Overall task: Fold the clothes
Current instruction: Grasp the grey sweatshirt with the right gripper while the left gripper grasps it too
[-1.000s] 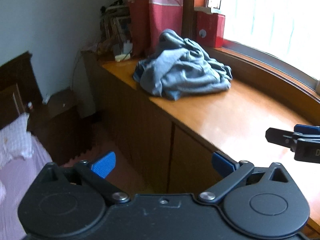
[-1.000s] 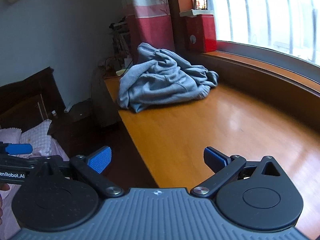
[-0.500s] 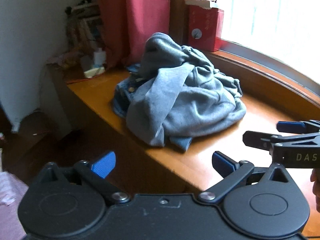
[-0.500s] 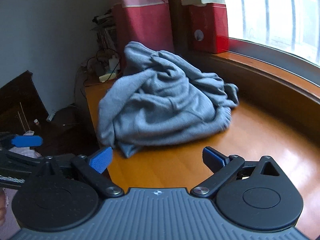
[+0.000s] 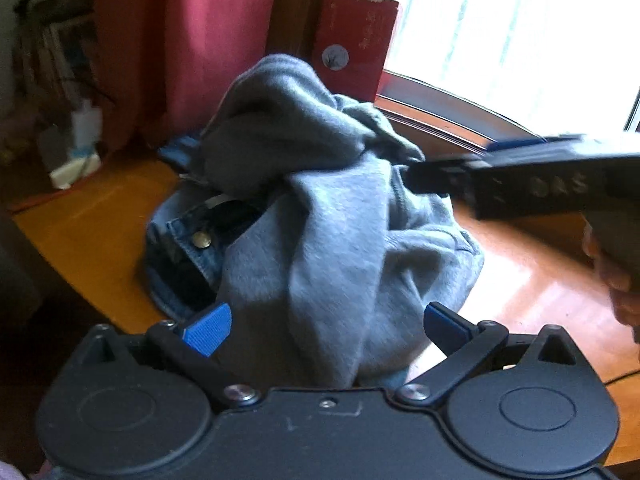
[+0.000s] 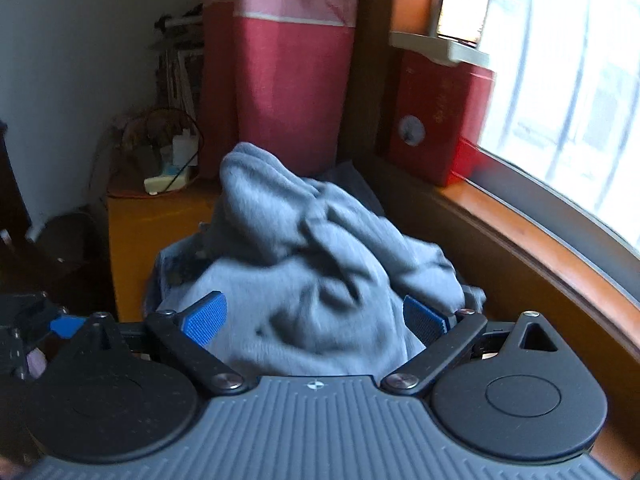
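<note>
1. Left wrist view: the left gripper (image 5: 326, 320) has its jaws wide apart and holds nothing. The grey sweatshirt (image 5: 332, 240) is now directly in front of it and fills the space between its blue pads (image 5: 208, 322); one second ago the heap was far ahead on the wooden ledge (image 5: 80, 236). I judge that the approach is almost finished and a grasp is the next step.
2. Only this view shows the denim garment (image 5: 188, 240) under the sweatshirt, ahead and to the left of this gripper. It also shows the right gripper (image 5: 520, 184) coming from the right, with its tip at the top folds; this view does not show how its jaws stand.
3. Right wrist view: the right gripper (image 6: 316, 320) is open too, with nothing clamped. The sweatshirt (image 6: 320, 272) lies between its pads and just ahead, much nearer than before. Only here the left gripper's fingertip (image 6: 66, 326) appears, low on the left. Nothing is folded yet.
</note>
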The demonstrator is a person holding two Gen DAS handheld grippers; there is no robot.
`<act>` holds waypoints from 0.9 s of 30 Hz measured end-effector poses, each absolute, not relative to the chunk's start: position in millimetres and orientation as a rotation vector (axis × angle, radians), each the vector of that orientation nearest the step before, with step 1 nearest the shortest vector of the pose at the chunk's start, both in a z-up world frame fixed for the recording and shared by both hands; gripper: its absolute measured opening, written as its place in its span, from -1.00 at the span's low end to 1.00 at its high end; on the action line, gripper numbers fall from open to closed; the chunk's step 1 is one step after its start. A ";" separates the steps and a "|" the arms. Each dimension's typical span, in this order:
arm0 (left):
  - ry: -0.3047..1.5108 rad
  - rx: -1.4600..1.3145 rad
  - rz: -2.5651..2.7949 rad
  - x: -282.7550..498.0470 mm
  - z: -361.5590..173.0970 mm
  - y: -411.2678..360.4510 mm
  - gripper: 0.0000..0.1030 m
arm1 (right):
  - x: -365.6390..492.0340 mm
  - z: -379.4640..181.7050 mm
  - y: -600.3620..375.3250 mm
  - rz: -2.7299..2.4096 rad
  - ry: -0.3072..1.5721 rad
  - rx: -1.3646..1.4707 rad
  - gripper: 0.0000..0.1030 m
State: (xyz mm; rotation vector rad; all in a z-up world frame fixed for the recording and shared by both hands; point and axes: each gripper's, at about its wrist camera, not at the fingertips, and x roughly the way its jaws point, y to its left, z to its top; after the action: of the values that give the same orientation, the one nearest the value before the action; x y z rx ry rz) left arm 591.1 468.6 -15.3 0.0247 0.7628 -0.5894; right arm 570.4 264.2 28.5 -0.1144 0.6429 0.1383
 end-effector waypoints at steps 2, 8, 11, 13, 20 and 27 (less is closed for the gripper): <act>0.759 0.032 -0.606 600.2 -17.9 469.3 1.00 | 592.0 24.0 274.0 0.125 0.657 -0.139 0.89; 0.729 0.105 -0.649 607.5 -21.6 461.1 1.00 | 637.1 4.6 302.5 0.092 0.689 -0.200 0.89; 0.729 0.108 -0.635 609.7 -22.2 456.6 1.00 | 651.4 -6.6 313.3 0.088 0.696 -0.241 0.89; 0.729 0.109 -0.627 611.8 -22.3 454.4 1.00 | 659.5 -13.6 314.6 0.065 0.708 -0.252 0.89; 0.734 0.122 -0.640 622.7 -31.1 446.8 0.20 | 653.4 -29.8 318.6 0.059 0.747 -0.181 0.89; 0.679 0.122 -0.681 615.8 -19.6 443.2 -0.31 | 623.5 -15.2 302.7 0.046 0.653 -0.033 -0.39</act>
State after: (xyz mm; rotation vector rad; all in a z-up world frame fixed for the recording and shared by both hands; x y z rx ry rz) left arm 615.8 443.2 -19.6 0.1224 0.6788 -0.6812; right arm 623.5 302.7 -15.2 -0.0326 0.6528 0.0458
